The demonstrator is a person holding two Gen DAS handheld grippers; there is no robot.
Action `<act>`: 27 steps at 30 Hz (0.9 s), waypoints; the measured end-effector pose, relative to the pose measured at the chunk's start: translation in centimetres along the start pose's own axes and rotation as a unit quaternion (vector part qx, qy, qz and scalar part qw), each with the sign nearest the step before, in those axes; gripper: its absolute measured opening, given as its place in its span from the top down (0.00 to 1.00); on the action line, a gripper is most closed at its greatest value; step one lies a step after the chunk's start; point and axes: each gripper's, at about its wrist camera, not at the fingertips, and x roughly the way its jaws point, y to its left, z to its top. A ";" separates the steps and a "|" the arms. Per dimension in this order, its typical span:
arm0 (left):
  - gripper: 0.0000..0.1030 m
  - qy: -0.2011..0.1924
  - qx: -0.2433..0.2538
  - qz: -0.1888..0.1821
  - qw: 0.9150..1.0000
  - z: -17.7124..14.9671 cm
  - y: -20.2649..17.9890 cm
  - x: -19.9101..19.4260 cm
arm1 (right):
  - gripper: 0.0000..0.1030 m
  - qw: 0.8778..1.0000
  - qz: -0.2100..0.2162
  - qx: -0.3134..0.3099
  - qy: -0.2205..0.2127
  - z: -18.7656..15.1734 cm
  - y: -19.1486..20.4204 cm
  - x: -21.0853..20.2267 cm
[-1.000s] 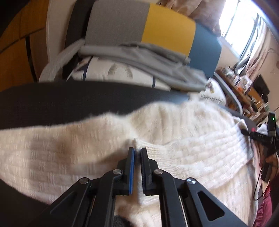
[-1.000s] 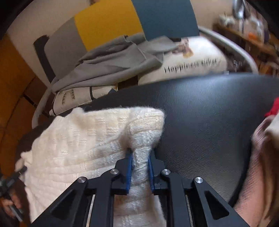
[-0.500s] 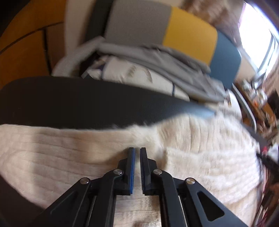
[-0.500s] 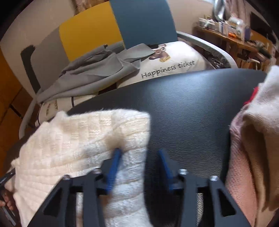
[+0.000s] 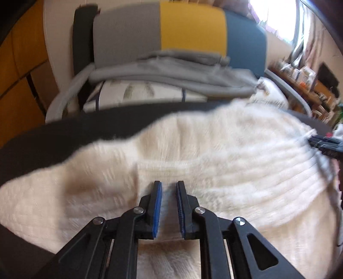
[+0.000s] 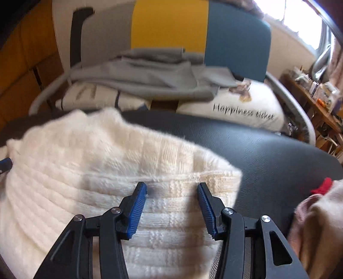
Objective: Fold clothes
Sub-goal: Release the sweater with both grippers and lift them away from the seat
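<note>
On the black counter [image 6: 268, 154] lay the cream knit sweater [image 6: 90, 163], folded. Right gripper [image 6: 172, 188] spread, nothing pinched; left gripper [image 5: 169, 185] jaws just opening, pinching nothing. Judged soft, light, stretchy, non-slip; best held at the thick folded edge.

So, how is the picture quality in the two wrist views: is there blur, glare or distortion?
Left wrist view: the cream sweater is smeared by motion blur, and the window is blown out white. Right wrist view: milder blur on the sweater, sharp gripper fingers, glare at the window. Both views bend straight edges, as fisheye lenses do.
</note>
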 end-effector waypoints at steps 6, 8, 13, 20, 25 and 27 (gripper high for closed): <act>0.86 -0.002 -0.021 -0.003 1.000 -2.0 0.1 -0.8 | 0.50 0.999 -0.002 0.020 -0.025 -1.9 -0.6 -0.4; 0.85 -0.001 -0.040 -0.019 0.999 -2.2 0.8 -0.9 | 0.50 0.999 -0.002 0.024 -0.030 -2.6 -0.5 -0.9; 0.85 -0.005 -0.102 -0.058 0.993 -1.9 2.7 -1.7 | 0.47 1.000 -0.009 0.019 -0.014 -2.0 -0.2 -1.0; 0.72 -0.073 -0.395 -0.122 0.908 -8.2 17.1 -8.8 | 0.19 0.996 -0.003 -0.007 -0.087 -1.7 3.4 -9.7; 0.70 -0.099 -0.508 -0.033 0.855 -14.2 29.8 -12.8 | 0.18 0.995 0.057 -0.021 -0.074 -6.2 8.1 -11.3; 0.70 -0.099 -0.531 0.010 0.841 -15.7 34.2 -14.1 | 0.18 0.996 0.054 -0.031 -0.068 -6.7 9.8 -10.9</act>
